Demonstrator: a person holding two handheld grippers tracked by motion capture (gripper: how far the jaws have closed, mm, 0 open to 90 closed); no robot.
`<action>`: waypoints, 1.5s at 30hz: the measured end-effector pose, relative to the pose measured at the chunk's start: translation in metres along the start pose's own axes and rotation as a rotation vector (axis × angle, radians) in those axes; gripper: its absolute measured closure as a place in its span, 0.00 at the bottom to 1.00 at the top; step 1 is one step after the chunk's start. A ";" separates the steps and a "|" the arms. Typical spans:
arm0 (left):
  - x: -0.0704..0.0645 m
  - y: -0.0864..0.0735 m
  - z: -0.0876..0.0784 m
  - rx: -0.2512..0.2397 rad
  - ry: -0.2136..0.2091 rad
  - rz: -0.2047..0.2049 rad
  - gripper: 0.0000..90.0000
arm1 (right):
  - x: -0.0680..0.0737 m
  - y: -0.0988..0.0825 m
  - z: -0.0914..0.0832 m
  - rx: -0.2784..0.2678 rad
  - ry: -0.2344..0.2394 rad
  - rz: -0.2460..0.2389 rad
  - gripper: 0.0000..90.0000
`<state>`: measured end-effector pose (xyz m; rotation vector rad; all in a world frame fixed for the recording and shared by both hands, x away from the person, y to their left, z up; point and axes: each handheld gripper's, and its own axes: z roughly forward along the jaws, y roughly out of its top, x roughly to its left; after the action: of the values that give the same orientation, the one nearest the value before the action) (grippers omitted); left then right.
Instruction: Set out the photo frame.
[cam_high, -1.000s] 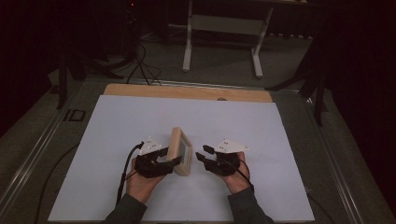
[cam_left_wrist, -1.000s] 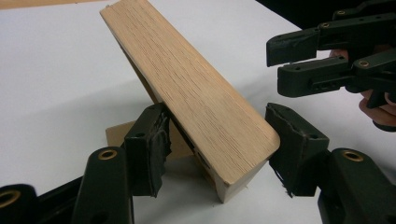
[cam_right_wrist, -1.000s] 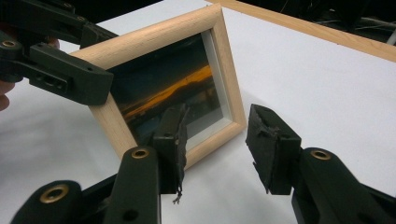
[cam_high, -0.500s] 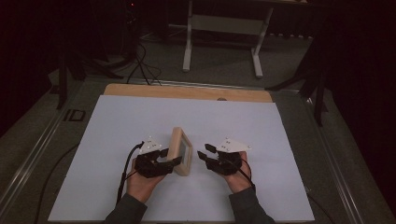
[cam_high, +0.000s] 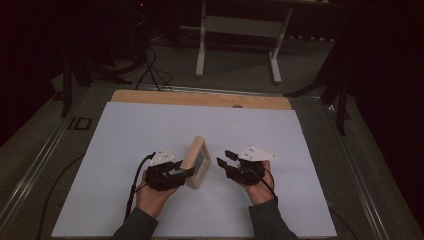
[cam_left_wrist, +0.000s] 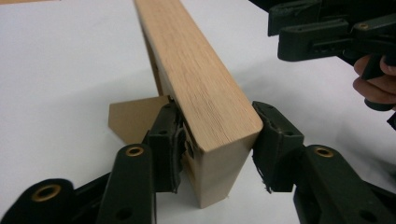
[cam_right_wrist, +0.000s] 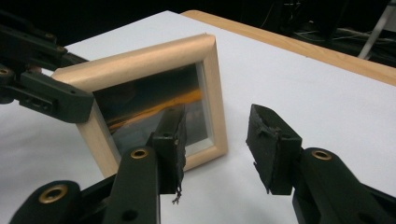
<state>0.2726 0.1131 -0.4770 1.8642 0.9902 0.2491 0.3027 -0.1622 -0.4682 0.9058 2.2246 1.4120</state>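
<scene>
The white table sheet (cam_high: 150, 130) stretches well beyond both grippers on every side, with a strip of bare wooden tabletop (cam_high: 200, 98) along its far edge, so there is wide open room to slide or lift in any direction. Between the two hands stands the wooden picture frame (cam_high: 197, 161), upright on its lower edge and propped by a brown cardboard easel back (cam_left_wrist: 133, 119), which spreads on the sheet to the left gripper's side. The left gripper (cam_high: 184, 170) straddles the frame's near corner: in the left gripper view its jaws have just been closing, and one pad sits against the back face while the other sits at the front edge, touching or all but touching, so it looks like a steadying grip across the frame's thickness, taken probably so the frame cannot tip while it is handled. The right gripper (cam_high: 225, 159) hangs just beside the frame's glass front (cam_right_wrist: 159, 102), jaws parted with nothing between them, facing the glazed side and apart from it. The frame's far corner and top edge are free, leaving the right gripper an unobstructed approach.
</scene>
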 end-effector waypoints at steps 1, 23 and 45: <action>-0.001 0.000 0.000 0.002 0.000 0.005 0.64 | -0.001 0.000 -0.001 -0.003 -0.003 0.002 0.63; -0.027 -0.002 0.006 0.013 0.041 0.170 0.67 | -0.006 0.007 -0.015 -0.059 -0.060 -0.007 0.78; -0.056 -0.006 0.012 0.025 0.000 0.294 0.67 | 0.003 0.009 -0.011 -0.074 -0.076 -0.057 1.00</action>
<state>0.2400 0.0655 -0.4746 2.0300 0.7194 0.4131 0.2969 -0.1645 -0.4555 0.8500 2.1118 1.4011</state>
